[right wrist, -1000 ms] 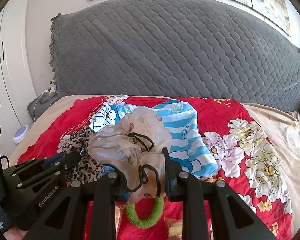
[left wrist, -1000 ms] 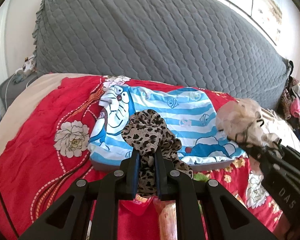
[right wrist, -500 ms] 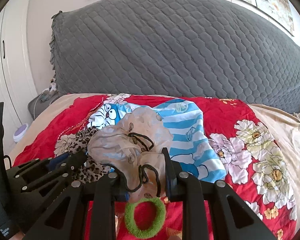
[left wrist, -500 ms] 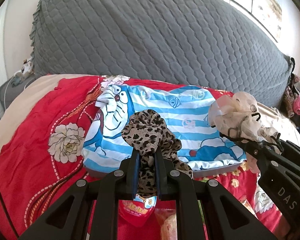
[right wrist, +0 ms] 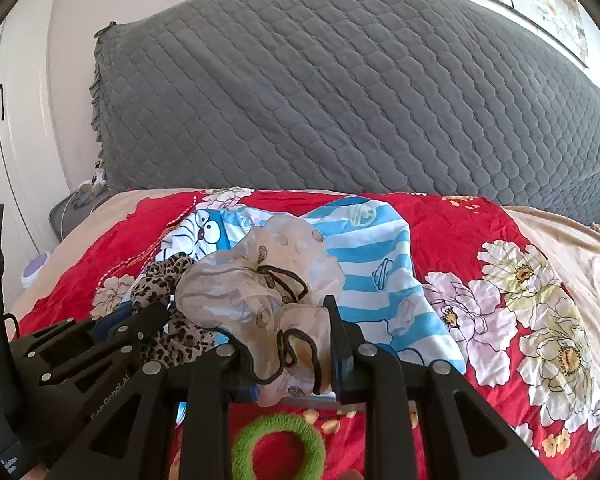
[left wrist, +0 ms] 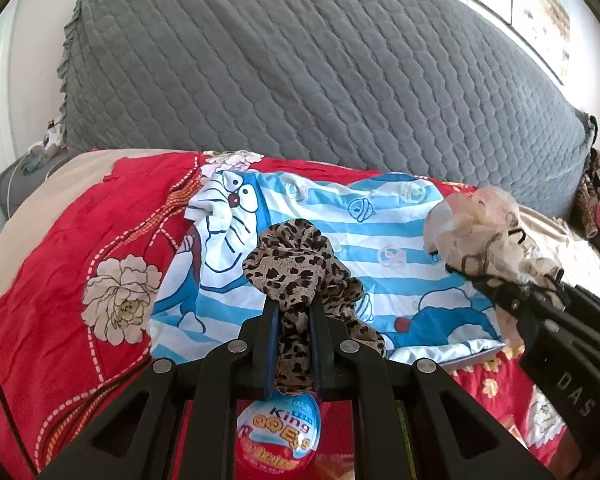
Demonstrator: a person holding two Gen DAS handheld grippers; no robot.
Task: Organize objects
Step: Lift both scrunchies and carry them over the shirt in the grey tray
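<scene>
Leopard scrunchie (left wrist: pixel 296 268) bunches upward; axis perhaps upright.

We read "King" in blue letters on the red and white egg-shaped package (left wrist: pixel 278 436) at the bottom of the left wrist view, with rounded yellow-orange characters beneath it that look like "QQE" or similar, not sure of them; a small blue patch of print above "King" is too small to read; the black body of the right gripper (left wrist: pixel 466 268) carries raised letters "DAS" at the right edge of that view; in the right wrist view the black body of the left gripper (right wrist: pixel 156 314) shows "GenRobot.AI" along its side, partly in shadow; small white print at the bottom left corner there is unreadable
</scene>
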